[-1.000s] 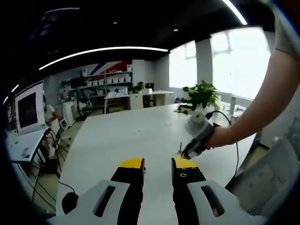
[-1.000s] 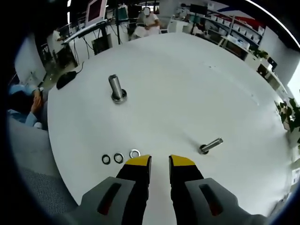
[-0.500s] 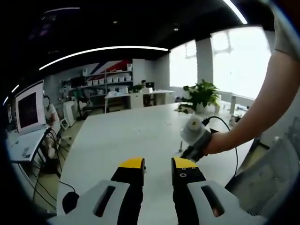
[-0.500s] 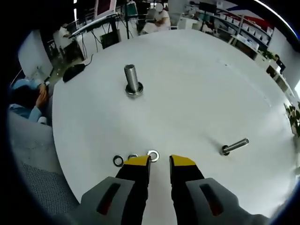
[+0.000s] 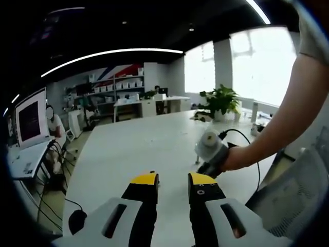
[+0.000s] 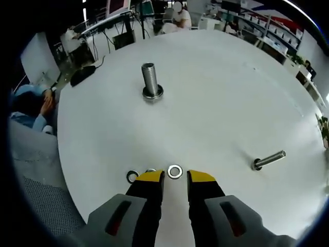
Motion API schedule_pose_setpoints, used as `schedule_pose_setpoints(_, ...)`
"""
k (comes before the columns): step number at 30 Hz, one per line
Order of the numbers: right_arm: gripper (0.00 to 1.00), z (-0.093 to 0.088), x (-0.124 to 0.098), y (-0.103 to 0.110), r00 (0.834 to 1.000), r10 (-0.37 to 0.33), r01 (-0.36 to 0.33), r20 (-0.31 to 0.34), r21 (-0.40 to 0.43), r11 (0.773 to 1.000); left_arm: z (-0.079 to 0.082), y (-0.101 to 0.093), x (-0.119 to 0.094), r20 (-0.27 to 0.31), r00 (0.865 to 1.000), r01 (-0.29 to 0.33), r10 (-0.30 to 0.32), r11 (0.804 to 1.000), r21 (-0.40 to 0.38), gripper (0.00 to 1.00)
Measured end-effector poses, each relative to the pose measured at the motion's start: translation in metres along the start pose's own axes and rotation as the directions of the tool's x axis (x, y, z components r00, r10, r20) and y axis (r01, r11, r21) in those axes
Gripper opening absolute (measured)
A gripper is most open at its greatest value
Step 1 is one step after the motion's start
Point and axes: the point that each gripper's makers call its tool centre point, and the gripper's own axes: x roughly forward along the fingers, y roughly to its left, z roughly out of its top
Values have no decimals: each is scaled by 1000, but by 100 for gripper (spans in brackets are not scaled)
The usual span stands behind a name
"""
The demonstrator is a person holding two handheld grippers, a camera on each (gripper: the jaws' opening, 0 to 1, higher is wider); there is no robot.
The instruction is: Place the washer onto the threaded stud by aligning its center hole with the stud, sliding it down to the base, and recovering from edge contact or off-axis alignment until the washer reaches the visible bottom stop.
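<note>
Jaws of our right gripper [image 6: 175,177], tipped in yellow over black, stood apart and held nothing, and the small bright steel washer [image 6: 175,171] lay flat on the white round table [image 6: 221,98] just beyond the tips, in line with the gap between them. Beside it lay two more rings: a darker one [image 6: 132,176] left of the left tip, and another partly hidden behind that tip, too covered to describe. Farther out, well apart from the washers, the thick grey threaded stud [image 6: 151,81] stood upright on its flanged base, with nothing on it. A thinner metal bolt [image 6: 269,160] lay on its side far off to the right. A dark computer mouse [image 6: 82,75] rested near the table's far edge.

Our left gripper [image 5: 172,179] also had its jaws apart and empty, hanging above the near side of the table. Our right gripper showed there too, just past the right tip, held in a hand [image 5: 234,157] and tilted down toward the tabletop.

We judged the step in hand to be the pickup. To do it well, we would lower the tips to straddle the washer, close on its opposite edges and not on its neighbour, and lift it level so the hole can face the stud squarely. A thin flat ring may slip or tip when pinched, so a slow closure seemed wise.
</note>
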Motion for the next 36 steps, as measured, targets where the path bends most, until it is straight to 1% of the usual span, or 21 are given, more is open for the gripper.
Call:
schedule_pose_setpoints(3,20,-2,2,0,1000,-1,1,-4,7,1000,-1,0,0,-3,1000,0,0,1000,1,21)
schedule_pose_setpoints(6,20,0,3,-1,1000,-1,1,6,6,1000,-2,-1,1,-8,1000,5,-5,1000,3,21)
schedule_pose_setpoints(9,19,1,3,-1,1000,-4,4,11,-10,1000,-2,-2,1,-12,1000,8,-7,1000,6,21)
schedule_pose_setpoints(12,18,1,3,-1,1000,-9,10,30,-10,1000,0,-1,0,0,1000,4,-4,1000,8,20)
schedule_pose_setpoints(16,18,2,2,-1,998,-17,16,57,16,1000,-2,-1,1,-13,1000,6,-6,1000,7,20)
schedule_pose_setpoints(19,17,2,4,-2,998,-21,19,65,29,999,-1,-1,1,-9,1000,5,-5,1000,4,20)
schedule_pose_setpoints(25,15,2,3,-1,996,-20,18,84,26,999,-2,-1,1,-11,1000,4,-4,1000,5,20)
schedule_pose_setpoints(34,14,3,1,0,996,-29,25,88,46,999,-2,-1,1,-11,1000,3,-3,1000,6,20)
schedule_pose_setpoints(36,14,3,2,0,996,-32,29,87,37,999,-1,-1,1,-9,1000,3,-3,1000,7,20)
